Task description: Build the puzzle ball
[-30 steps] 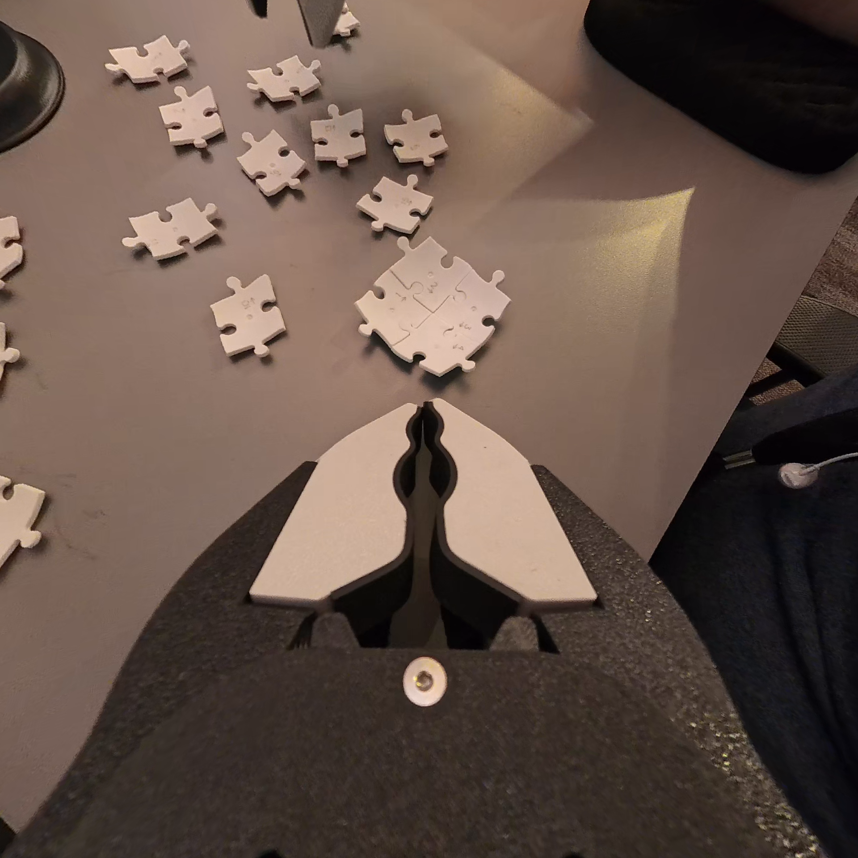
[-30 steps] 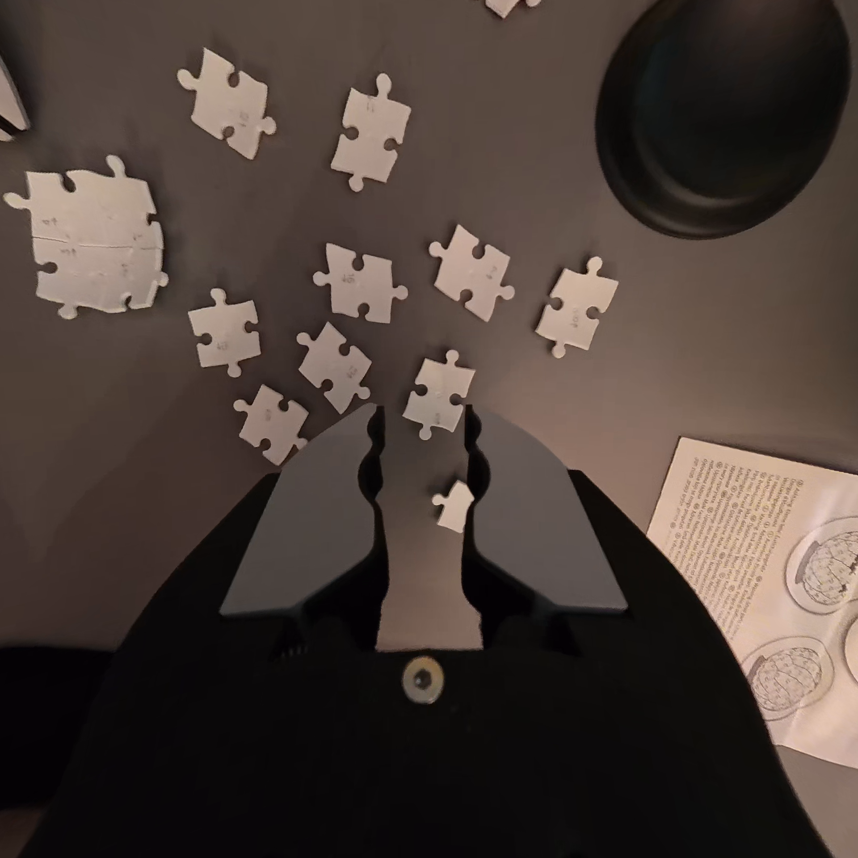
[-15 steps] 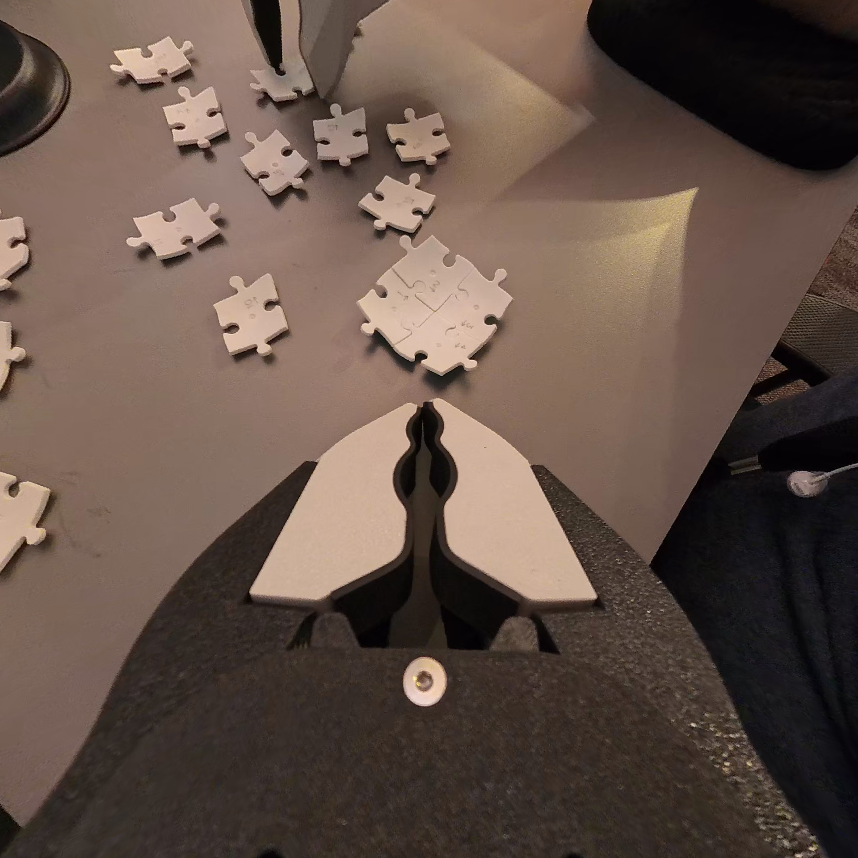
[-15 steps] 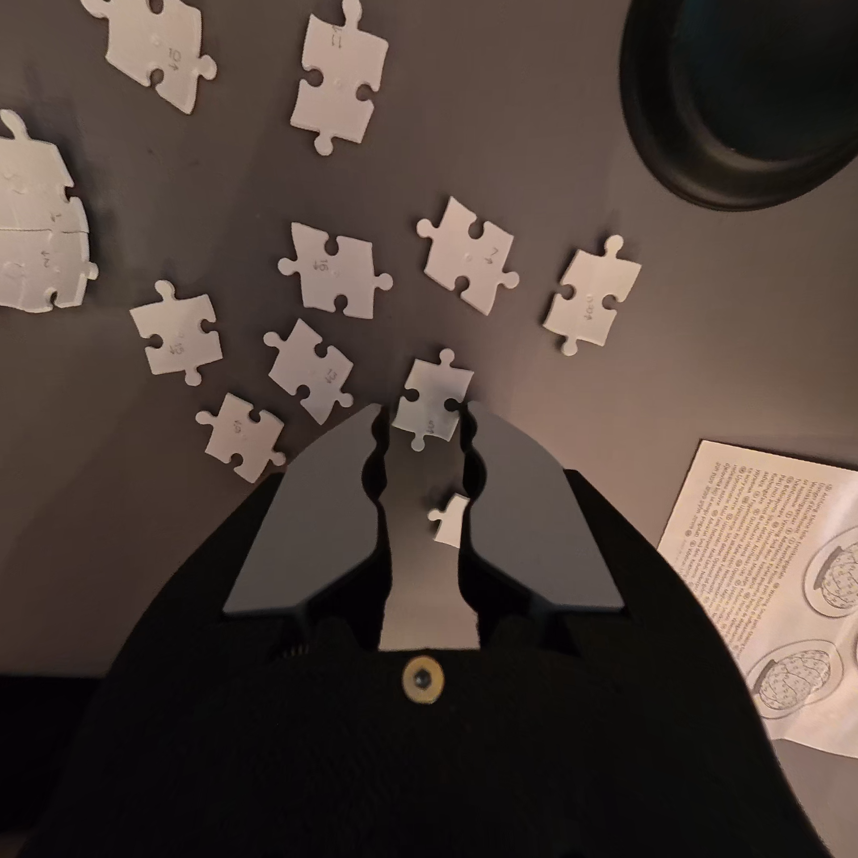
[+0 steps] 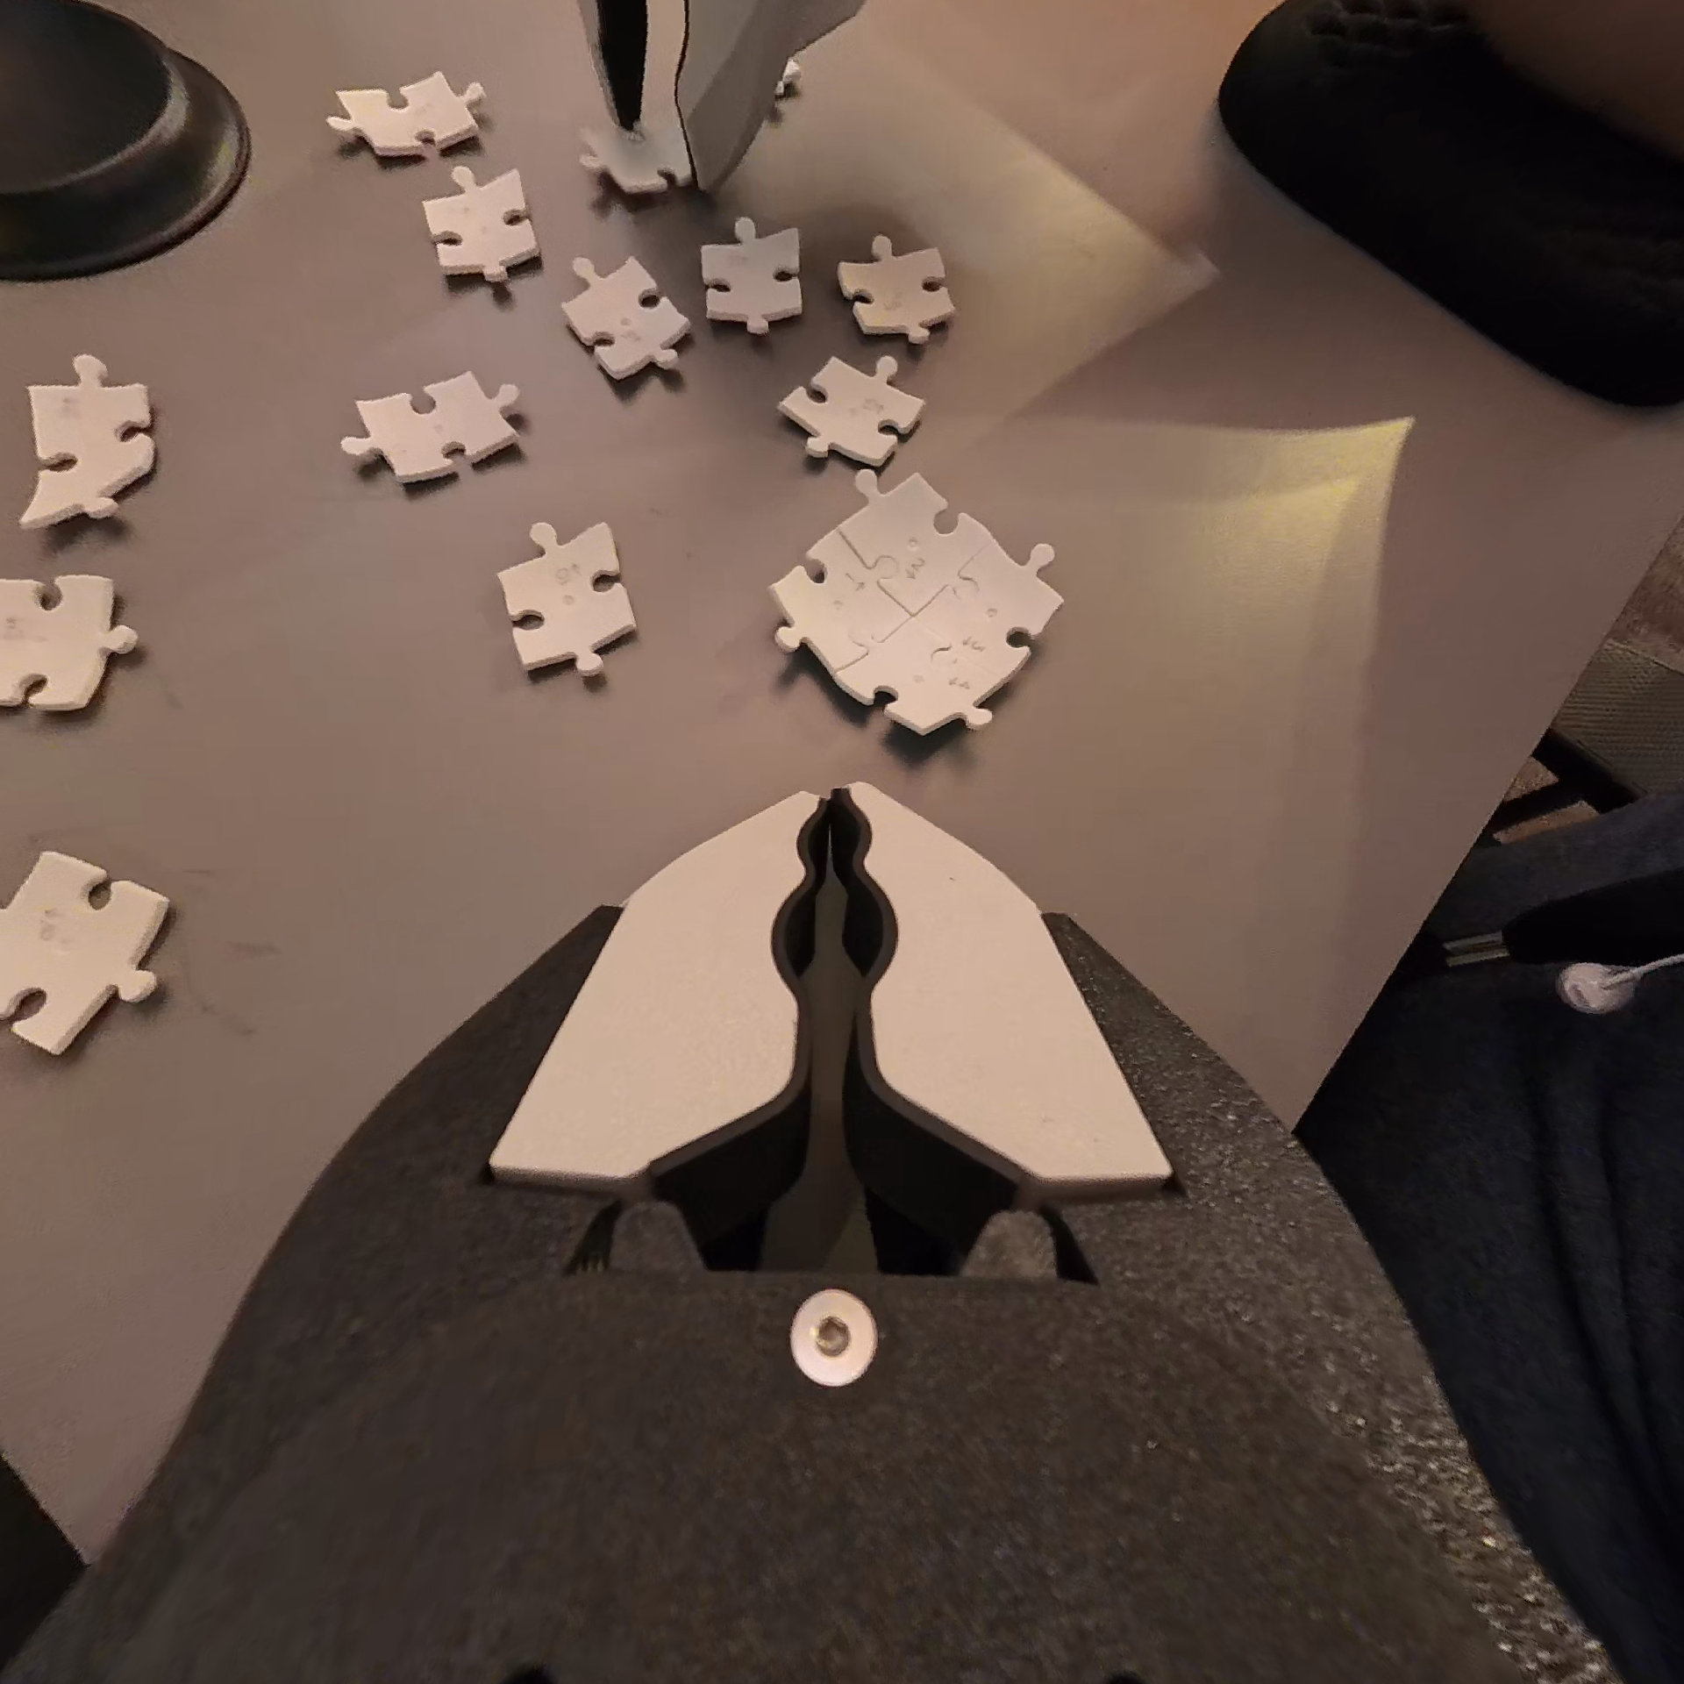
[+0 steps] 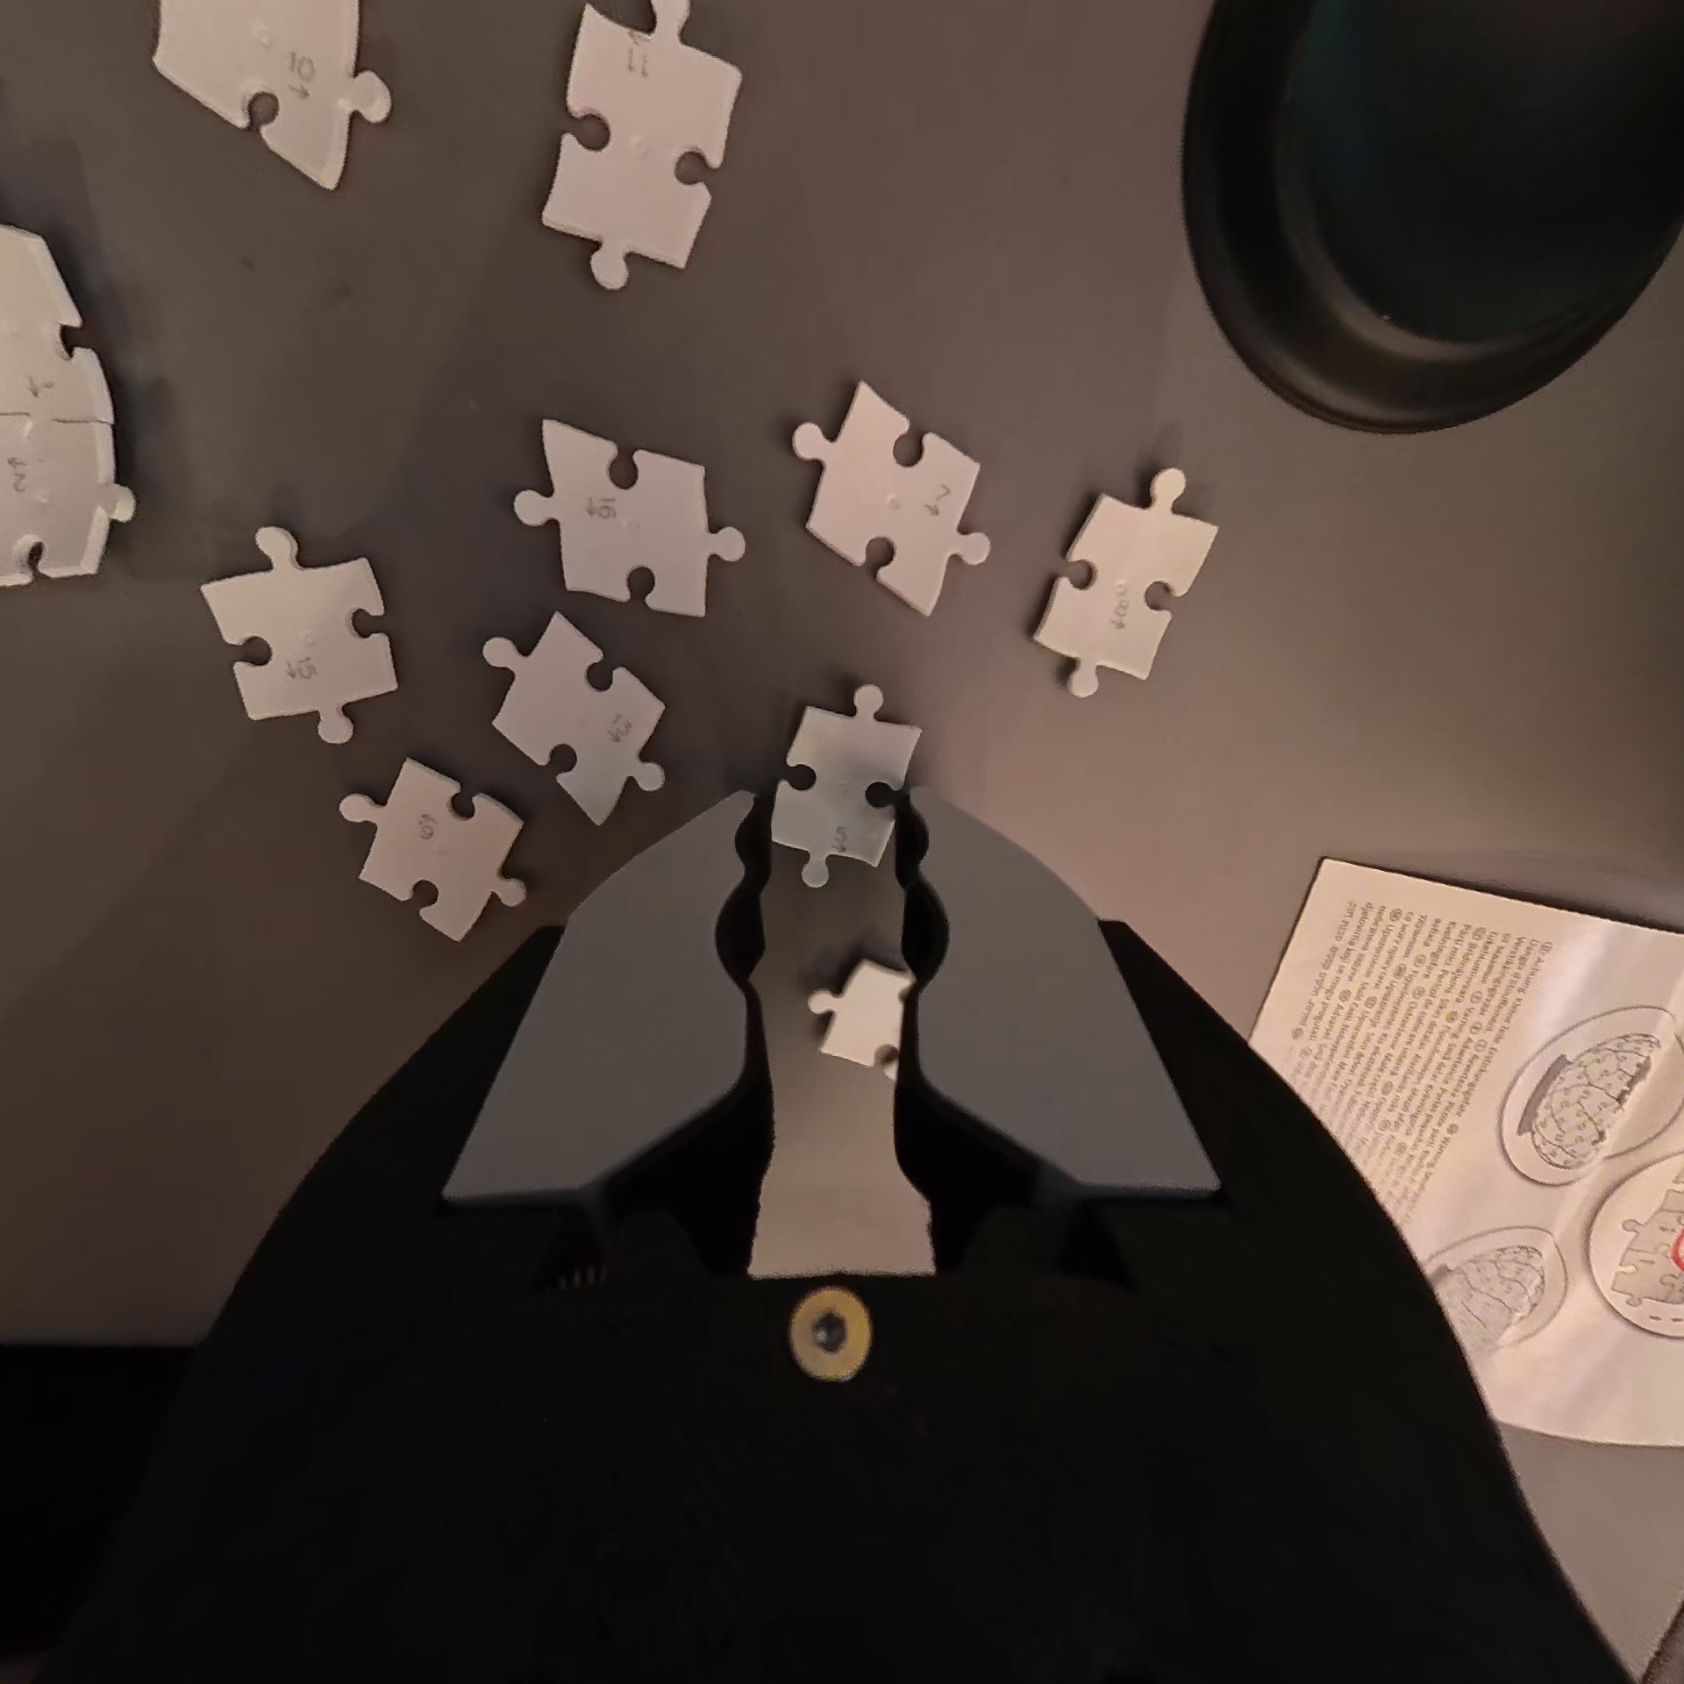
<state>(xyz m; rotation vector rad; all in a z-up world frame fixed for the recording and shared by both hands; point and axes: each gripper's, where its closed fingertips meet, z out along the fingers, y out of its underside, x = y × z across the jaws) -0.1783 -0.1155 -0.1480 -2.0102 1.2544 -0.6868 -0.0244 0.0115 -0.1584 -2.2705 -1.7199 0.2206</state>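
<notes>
White puzzle pieces lie scattered on the dark table (image 5: 364, 802). A joined patch of several pieces (image 5: 916, 601) lies just ahead of my left gripper (image 5: 834, 797), which is shut and empty above the table. The patch's edge shows at the left of the right wrist view (image 6: 46, 410). My right gripper (image 6: 831, 800) is open and low over the table, its fingertips on either side of one loose piece (image 6: 847, 784). Another piece (image 6: 861, 1011) lies partly hidden under its right finger. The left wrist view shows the right gripper (image 5: 647, 91) over that loose piece (image 5: 638, 164).
A black round stand (image 6: 1458, 182) sits at the far right, also in the left wrist view (image 5: 91, 137). A printed instruction leaflet (image 6: 1458, 1139) lies to the right of my right gripper. The table edge (image 5: 1458, 820) runs close on the right, with a person's dark clothing (image 5: 1504, 1276) beyond. One gripper's finger ends stand about 20 cm off the other's.
My right gripper has lowered toward the table and now straddles a loose piece, its jaws a little narrower. My left gripper stays shut and has barely shifted.
</notes>
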